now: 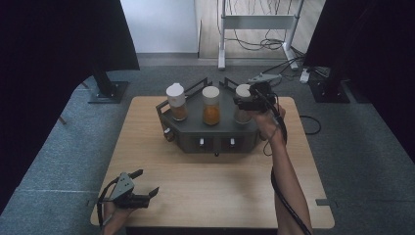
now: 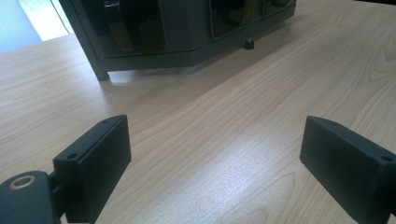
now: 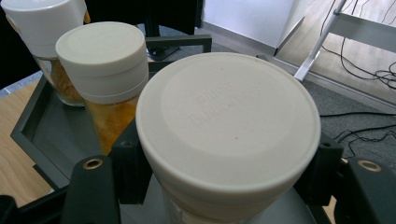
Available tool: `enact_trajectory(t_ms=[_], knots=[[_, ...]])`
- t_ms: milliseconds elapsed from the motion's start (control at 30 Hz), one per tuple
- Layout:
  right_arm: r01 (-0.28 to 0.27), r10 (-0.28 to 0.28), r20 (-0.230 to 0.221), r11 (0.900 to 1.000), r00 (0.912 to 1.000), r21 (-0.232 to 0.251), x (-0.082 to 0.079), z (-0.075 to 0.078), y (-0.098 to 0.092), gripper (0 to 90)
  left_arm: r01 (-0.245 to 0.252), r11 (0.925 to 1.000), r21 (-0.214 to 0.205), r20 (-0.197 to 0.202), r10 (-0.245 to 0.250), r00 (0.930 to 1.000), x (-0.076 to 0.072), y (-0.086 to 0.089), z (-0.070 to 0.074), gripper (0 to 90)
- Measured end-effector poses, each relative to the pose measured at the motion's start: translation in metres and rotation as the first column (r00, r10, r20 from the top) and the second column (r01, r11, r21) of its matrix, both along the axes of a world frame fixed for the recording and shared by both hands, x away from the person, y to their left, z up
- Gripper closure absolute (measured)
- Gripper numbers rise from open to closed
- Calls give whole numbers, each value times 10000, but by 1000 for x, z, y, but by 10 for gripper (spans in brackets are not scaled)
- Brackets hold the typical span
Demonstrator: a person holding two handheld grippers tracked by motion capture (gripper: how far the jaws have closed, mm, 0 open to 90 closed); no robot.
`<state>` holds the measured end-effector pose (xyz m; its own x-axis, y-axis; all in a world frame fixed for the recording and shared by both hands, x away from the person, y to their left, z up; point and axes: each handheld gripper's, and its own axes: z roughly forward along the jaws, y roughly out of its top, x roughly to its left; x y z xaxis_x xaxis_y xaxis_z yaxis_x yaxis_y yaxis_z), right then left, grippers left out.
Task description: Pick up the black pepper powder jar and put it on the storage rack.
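Cream plastic is between my right jaws: the right gripper (image 3: pixel 224 182) pinches the lid of the nearest jar (image 3: pixel 229 135), one jaw on each side just under the rim. From this tool, the jar stands directly in front and below, at the right end of the grey rack (image 1: pixel 210 139). Beyond it, to the tool's left, I see the middle jar (image 3: pixel 105 70) with orange powder, and farther the third jar (image 3: pixel 44 23) with a white cap. The three stand apart and upright.

I judge the step in hand is the grasp itself; the jar is not lifted yet, its base sits in the rack as far as I can see from the high view. The next move, I think, calls for a straight pull up, so the jar clears the rack wall and does not knock the middle jar beside it. The grip is only on the lid, so it may slip or turn.

My left gripper (image 1: pixel 146 184) waits with jaws spread wide over the bare wooden table (image 2: pixel 233 140), the rack well ahead of it
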<state>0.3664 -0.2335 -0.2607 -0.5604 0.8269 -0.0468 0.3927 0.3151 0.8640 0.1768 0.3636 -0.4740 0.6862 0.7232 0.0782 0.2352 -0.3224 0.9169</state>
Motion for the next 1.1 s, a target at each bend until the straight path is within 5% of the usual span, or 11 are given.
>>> enact_trajectory(t_ms=[1100], knots=[[32, -35, -273, 10000, 9996, -94, 9, -13, 5, 337, 40, 10000, -1, 34, -40, 10000, 0, 0, 0, 86]])
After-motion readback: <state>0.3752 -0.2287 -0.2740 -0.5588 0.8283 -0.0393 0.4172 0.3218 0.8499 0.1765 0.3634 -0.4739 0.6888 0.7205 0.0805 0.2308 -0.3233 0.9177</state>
